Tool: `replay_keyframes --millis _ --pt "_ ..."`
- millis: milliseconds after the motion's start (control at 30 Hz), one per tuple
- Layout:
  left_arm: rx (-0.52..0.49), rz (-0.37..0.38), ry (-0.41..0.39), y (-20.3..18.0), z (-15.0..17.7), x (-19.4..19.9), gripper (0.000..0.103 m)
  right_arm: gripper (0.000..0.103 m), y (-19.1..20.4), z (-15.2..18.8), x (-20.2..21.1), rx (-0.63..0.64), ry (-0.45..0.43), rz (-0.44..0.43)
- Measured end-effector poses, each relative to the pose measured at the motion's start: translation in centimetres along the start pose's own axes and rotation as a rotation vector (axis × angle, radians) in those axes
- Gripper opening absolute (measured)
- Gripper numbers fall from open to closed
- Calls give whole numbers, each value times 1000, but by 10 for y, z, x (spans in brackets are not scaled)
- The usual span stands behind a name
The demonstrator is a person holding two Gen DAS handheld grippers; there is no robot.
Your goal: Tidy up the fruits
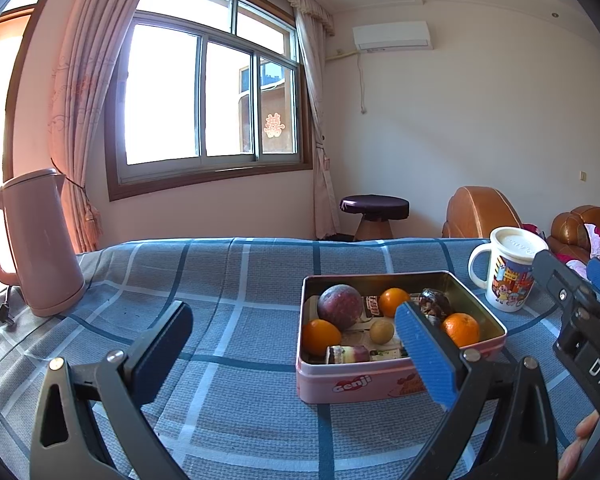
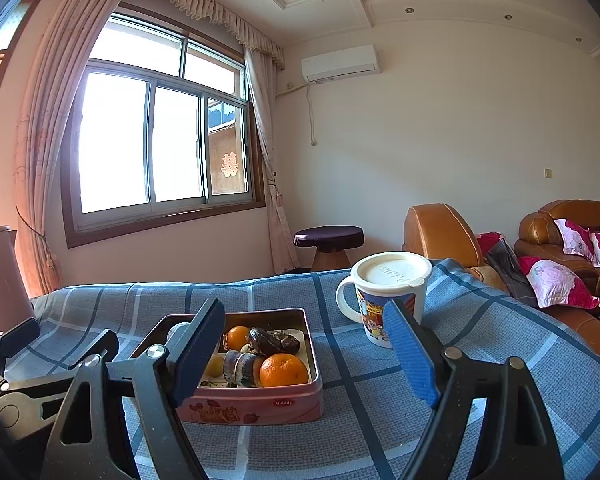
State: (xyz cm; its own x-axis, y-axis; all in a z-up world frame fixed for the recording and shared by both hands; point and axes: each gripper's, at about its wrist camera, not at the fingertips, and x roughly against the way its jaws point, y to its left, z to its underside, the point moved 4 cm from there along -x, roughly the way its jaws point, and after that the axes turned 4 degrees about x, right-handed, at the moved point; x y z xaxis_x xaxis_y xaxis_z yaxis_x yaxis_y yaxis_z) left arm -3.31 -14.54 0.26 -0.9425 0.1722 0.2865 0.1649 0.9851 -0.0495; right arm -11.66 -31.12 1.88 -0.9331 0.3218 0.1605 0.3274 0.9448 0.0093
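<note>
Left gripper [image 1: 296, 350] fingers spread wide, holding nothing, above the blue plaid cloth [image 1: 228, 280] on the desk; right gripper [image 2: 306, 354] fingers equally wide and empty; between them the pink tin [image 2: 260, 404] holds oranges [image 1: 461, 329], a purple passion fruit [image 1: 339, 306], a small kiwi [image 1: 381, 330]; cartoon mug [image 2: 384, 300] near the right edge; pink kettle [image 1: 40, 240] at the far-left corner.

Right wrist view. The right gripper [image 2: 306, 354], jaws wide apart and empty, hangs above a blue checked desk [image 2: 380, 420]. A pink tin [image 2: 260, 404] holding oranges [image 2: 283, 370] and wrapped snacks lies between them; a lidded cartoon mug [image 2: 384, 292] stands just beyond.
</note>
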Motion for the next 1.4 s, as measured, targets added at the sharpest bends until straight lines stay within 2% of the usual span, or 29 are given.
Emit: replay_keyframes --millis 700,1400 --pt "14 -19 16 11 1 -3 103 83 -1 0 0 -2 1 6" --pt "-19 -19 23 1 1 -4 103 83 -1 0 1 -4 1 12"
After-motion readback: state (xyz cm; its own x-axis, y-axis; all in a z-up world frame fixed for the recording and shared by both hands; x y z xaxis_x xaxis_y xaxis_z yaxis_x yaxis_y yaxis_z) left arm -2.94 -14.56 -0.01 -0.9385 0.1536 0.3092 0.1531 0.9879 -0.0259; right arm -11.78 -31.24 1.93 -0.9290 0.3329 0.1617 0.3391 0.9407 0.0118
